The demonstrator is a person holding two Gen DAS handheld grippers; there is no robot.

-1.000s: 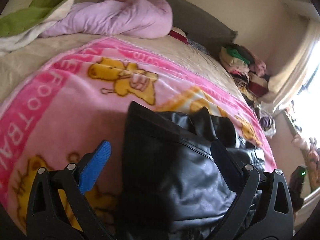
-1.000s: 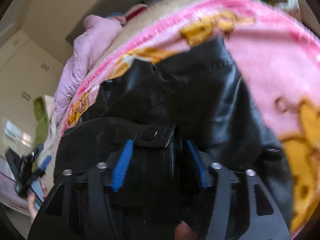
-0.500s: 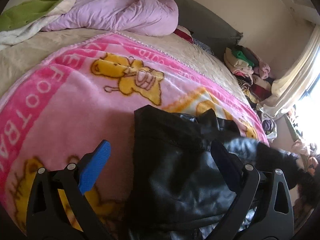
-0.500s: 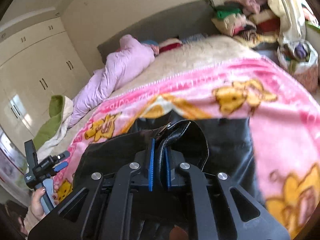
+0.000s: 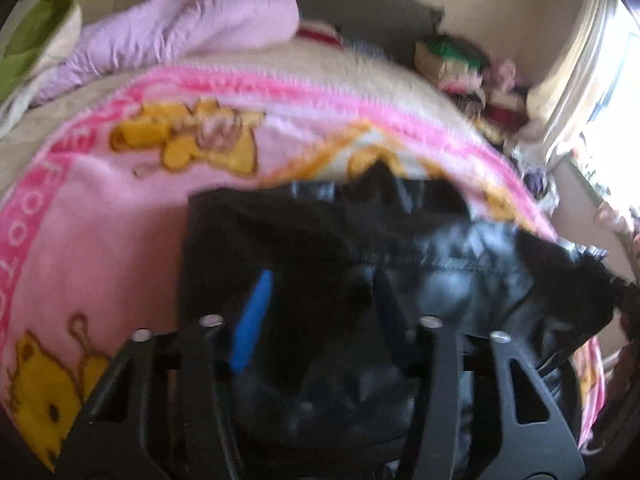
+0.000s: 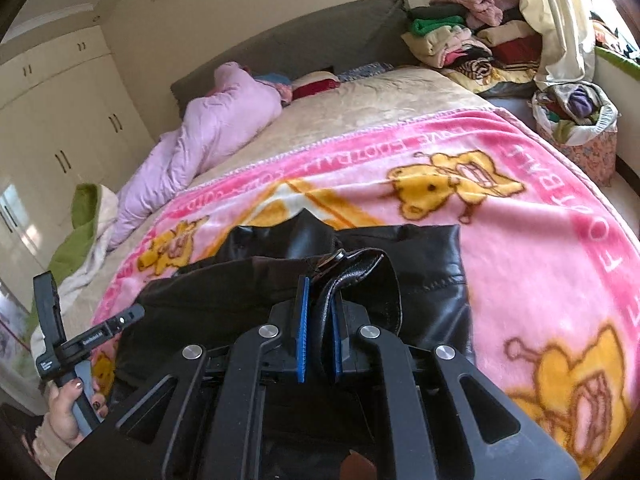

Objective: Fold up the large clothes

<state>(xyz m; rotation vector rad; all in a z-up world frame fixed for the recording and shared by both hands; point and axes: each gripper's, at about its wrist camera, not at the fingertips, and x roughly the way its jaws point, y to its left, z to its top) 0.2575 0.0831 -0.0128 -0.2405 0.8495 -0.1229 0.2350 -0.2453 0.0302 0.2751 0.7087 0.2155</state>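
Note:
A black leather jacket (image 6: 424,264) lies on a pink cartoon blanket (image 6: 540,240) on the bed; it also shows in the left wrist view (image 5: 440,264), which is blurred. My right gripper (image 6: 320,300) is shut on a strap-like edge of the jacket with a snap button and holds it lifted. My left gripper (image 5: 320,304) sits over the jacket's near edge with black fabric between its half-closed fingers; the blur hides whether they pinch it. The left tool's handle (image 6: 72,344), in a hand, shows at the lower left of the right wrist view.
A lilac duvet (image 6: 208,136) and a green-and-white blanket (image 6: 80,236) lie at the head and left of the bed. Folded clothes (image 6: 460,40) are stacked beyond the bed. A full laundry bag (image 6: 576,120) stands by the curtain (image 6: 560,20). Wardrobes (image 6: 60,120) line the left wall.
My right gripper closed on the jacket's edge and lifted it. My left gripper's fingers narrowed and moved onto the jacket's near edge. The jacket's upper layer has been pulled up and across.

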